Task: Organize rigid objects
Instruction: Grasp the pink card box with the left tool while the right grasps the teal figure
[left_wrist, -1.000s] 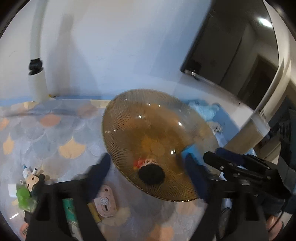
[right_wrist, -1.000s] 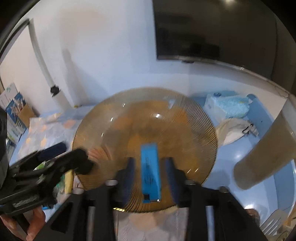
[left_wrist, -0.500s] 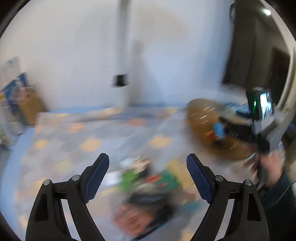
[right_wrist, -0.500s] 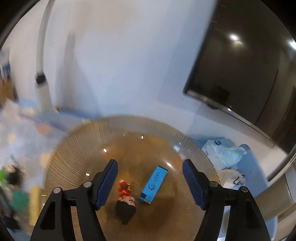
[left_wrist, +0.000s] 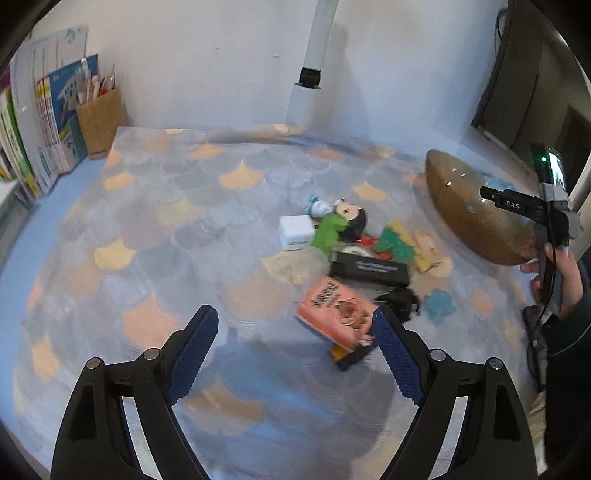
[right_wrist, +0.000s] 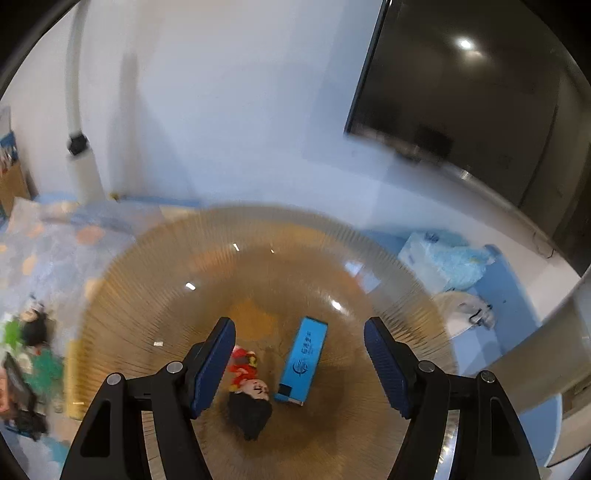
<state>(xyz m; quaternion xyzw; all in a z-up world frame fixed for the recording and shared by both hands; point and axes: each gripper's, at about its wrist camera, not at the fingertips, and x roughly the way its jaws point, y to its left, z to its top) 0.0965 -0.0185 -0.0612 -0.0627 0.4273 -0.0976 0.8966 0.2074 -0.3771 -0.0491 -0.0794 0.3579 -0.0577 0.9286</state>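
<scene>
My left gripper (left_wrist: 295, 345) is open and empty, above the patterned mat (left_wrist: 166, 229). Just ahead of it lies a pile of small objects: a pink box (left_wrist: 338, 314), a black box (left_wrist: 369, 267), a white cube (left_wrist: 295, 232), a green toy (left_wrist: 328, 230) and a dark-haired figurine (left_wrist: 351, 218). An amber ribbed glass bowl (left_wrist: 476, 210) stands at the right, with the other hand-held gripper (left_wrist: 532, 206) over it. In the right wrist view my right gripper (right_wrist: 299, 360) is open above that bowl (right_wrist: 177, 295), which holds a blue box (right_wrist: 304, 360) and a red figurine with black hair (right_wrist: 247, 391).
Books (left_wrist: 44, 122) and a wooden pen holder (left_wrist: 99, 123) stand at the mat's back left. A white pole (left_wrist: 312, 74) rises at the back wall. A dark screen (right_wrist: 461, 92) hangs on the wall. A blue bag (right_wrist: 447, 262) lies right of the bowl.
My left gripper swung left from the bowl to the pile on the mat. My right gripper opened and let the blue box go into the bowl, then drew back a little.
</scene>
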